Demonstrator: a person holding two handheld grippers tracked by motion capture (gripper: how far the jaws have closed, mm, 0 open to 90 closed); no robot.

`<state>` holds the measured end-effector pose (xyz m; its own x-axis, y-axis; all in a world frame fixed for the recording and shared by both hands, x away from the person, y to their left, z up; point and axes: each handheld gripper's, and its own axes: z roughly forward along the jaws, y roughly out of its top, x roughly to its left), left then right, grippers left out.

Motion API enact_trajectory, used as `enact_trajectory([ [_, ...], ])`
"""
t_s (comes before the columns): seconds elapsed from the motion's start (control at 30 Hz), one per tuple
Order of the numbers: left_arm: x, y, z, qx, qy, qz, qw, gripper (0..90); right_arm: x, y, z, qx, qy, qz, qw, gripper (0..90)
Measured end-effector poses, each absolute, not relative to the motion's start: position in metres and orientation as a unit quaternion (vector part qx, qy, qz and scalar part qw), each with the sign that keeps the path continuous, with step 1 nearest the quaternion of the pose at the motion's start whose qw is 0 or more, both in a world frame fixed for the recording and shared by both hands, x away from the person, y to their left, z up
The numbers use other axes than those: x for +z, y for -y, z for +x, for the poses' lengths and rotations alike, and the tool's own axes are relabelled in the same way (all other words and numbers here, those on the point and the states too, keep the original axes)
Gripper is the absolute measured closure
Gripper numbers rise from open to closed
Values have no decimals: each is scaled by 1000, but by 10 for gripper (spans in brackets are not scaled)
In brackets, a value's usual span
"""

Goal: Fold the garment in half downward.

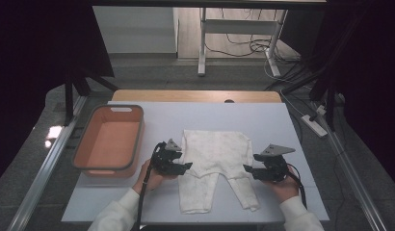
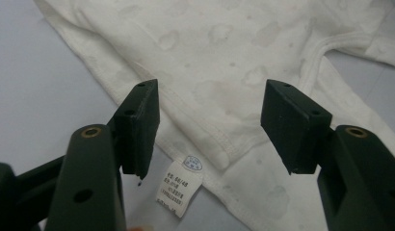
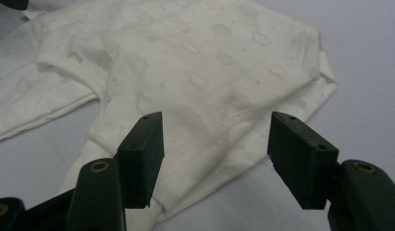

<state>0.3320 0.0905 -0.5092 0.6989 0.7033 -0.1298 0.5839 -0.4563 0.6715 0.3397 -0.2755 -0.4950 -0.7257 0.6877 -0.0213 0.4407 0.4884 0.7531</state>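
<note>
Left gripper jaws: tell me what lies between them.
In the left gripper view, the left gripper stands open over the white garment's side hem and its care label.

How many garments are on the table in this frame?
1. A white baby romper lies flat at the table's middle, between the left gripper and the right gripper, both open at its edges. The orange basket looks empty.

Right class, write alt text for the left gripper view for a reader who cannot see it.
The left gripper, its two black jaws open, is poised over the hemmed edge of a white baby garment lying flat on a pale table. A small printed care label sticks out from the seam between the jaws.
</note>
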Motion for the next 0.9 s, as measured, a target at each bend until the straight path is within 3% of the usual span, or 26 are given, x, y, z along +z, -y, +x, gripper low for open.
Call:
enact_trajectory([
  [0.6, -520, -87, 329, 72, -378, 858, 342, 392, -504, 268, 333, 362, -862, 324, 144, 381],
  [0.9, -519, -90, 328, 73, -379, 856, 344, 392, -503, 256, 301, 356, -874, 304, 128, 387],
])
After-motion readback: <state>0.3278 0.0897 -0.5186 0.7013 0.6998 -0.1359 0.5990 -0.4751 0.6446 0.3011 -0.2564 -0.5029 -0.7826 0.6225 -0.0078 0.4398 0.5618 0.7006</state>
